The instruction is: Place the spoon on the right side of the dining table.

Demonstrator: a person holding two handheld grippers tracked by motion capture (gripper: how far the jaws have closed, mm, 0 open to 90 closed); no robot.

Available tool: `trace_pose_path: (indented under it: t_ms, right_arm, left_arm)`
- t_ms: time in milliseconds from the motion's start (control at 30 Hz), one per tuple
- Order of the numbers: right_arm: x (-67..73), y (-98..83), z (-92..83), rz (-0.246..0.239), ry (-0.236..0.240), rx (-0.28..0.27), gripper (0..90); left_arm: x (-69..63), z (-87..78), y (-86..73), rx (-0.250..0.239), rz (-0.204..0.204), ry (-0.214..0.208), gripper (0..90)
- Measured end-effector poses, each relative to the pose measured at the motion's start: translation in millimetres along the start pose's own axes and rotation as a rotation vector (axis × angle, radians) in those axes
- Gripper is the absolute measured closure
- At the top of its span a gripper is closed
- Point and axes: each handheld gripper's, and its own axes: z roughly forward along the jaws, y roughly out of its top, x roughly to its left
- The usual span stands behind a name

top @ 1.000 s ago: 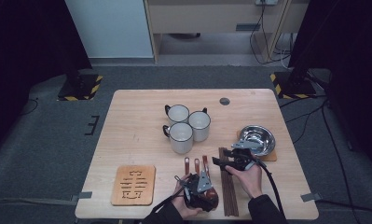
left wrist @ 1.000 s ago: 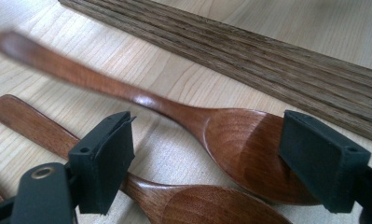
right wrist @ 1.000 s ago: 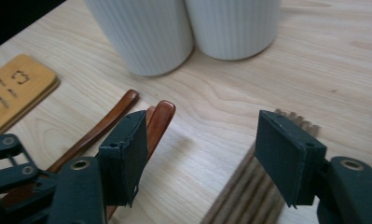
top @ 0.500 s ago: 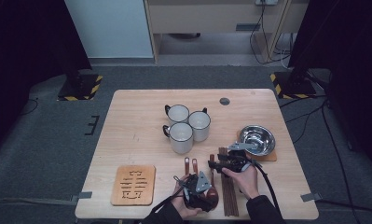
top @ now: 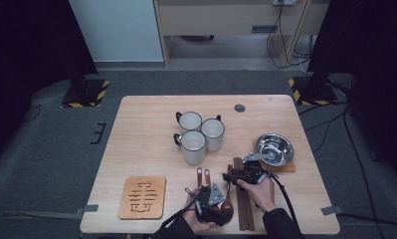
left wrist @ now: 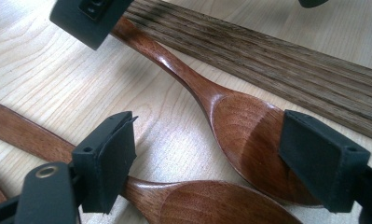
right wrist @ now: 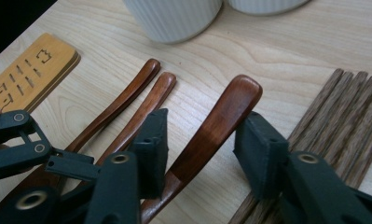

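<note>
Two tools straddle one spoon (top: 228,196), bottom centre of high view: left tool (left wrist: 207,154) narrow round its bowl, right tool (right wrist: 202,140) closing, gapped, round its handle. Risk: spoon skids into chopsticks (right wrist: 342,116).

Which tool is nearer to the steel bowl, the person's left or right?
Right. The right tool is over the wooden spoon's handle, just in front and left of the steel bowl. The left tool sits farther off, at the spoon bowls near the table's front edge.
</note>
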Motion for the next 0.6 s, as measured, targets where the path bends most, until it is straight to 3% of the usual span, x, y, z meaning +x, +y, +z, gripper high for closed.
trace_pose_path:
  t_ms: [200,600]
  right_arm:
    - [-3.4,-1.6,0.6,0.039,0.034,0.012,63.3]
    - [-5.0,3.3,-9.1,0.112,0.132,-0.028,72.0]
  left_arm:
    - [0.3,0.0,-0.1,0.0,0.0,-0.002,17.9]
    - [0.7,-0.5,0.0,-0.004,-0.008,0.0,17.2]
